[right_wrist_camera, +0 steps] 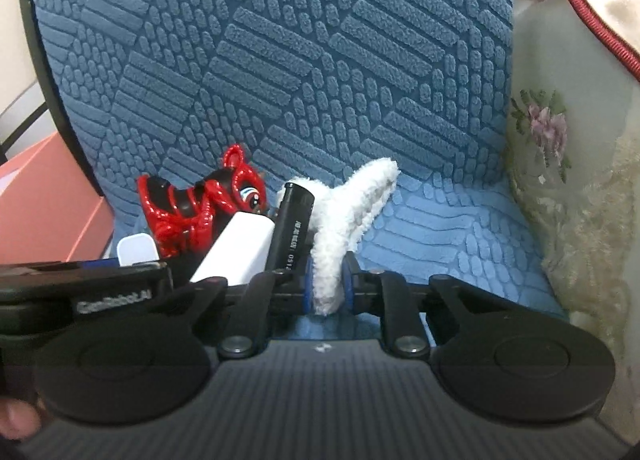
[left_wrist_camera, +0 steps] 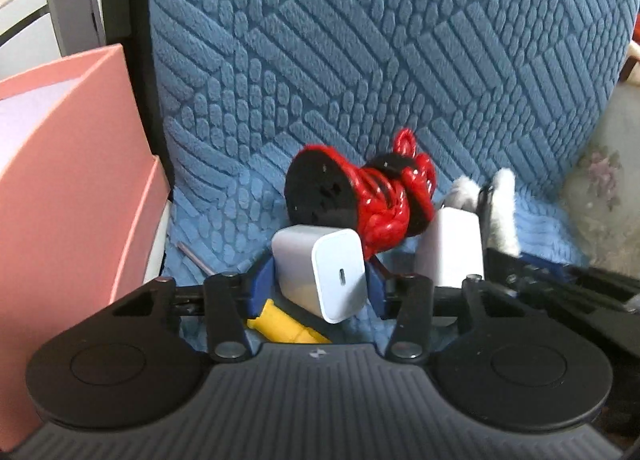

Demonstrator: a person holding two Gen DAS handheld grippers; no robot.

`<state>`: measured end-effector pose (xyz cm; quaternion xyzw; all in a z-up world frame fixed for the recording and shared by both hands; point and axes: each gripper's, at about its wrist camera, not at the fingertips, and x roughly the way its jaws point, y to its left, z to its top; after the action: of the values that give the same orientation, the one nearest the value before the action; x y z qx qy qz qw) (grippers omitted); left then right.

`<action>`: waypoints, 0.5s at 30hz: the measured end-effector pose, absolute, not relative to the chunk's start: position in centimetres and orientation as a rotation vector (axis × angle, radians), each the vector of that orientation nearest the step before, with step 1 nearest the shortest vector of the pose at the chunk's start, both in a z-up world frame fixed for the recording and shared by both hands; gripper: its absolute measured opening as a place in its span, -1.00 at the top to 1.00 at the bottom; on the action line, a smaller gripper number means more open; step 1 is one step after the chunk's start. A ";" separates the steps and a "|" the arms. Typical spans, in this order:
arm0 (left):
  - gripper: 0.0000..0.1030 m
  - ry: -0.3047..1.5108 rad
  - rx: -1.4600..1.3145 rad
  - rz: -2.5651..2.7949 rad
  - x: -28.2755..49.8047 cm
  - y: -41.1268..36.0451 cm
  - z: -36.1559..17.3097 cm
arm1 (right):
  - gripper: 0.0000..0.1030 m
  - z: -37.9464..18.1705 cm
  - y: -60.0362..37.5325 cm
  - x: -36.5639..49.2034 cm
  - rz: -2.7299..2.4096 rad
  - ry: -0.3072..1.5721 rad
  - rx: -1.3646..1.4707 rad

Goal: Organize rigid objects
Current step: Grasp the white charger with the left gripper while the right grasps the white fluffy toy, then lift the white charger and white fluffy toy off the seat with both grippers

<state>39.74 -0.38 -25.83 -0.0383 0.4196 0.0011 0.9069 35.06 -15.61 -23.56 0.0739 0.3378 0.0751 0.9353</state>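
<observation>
While clamped on a white cube-shaped USB charger (left_wrist_camera: 320, 272) just above the blue textured chair cushion (left_wrist_camera: 360, 60), left gripper (left_wrist_camera: 320, 280) beside a pink cardboard box (left_wrist_camera: 60, 180). Right gripper (right_wrist_camera: 326, 284) squeezed shut on a white fluffy fabric piece (right_wrist_camera: 352, 204). Nearby on the seat: black spool wound with red cord (left_wrist_camera: 360, 196), second white charger block (left_wrist_camera: 452, 252), black cylinder (right_wrist_camera: 292, 220), yellow plastic piece (left_wrist_camera: 284, 326).

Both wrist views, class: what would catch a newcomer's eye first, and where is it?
The glossy red-and-black spool stands out, lying on the blue textured chair cover at the foot of the backrest. Right before it, the left tongs clamp a white charger cube. In the right wrist view, the right tongs pinch a fluffy white fabric piece, beside a black cylinder.
</observation>
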 end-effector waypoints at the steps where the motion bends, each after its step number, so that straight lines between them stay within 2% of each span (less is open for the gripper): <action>1: 0.00 0.866 -0.076 0.004 39.8 -0.4 -26.0 | 0.67 -23.5 -15.7 35.0 0.151 0.693 0.155; 15: 0.02 0.788 -0.151 -0.031 36.4 0.2 -22.9 | 0.71 -21.8 -17.8 31.6 0.057 0.653 0.130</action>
<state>36.44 0.19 -22.86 -0.0737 0.3834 -0.0152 0.9205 31.61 -17.77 -21.83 0.0638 0.3207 0.0281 0.9446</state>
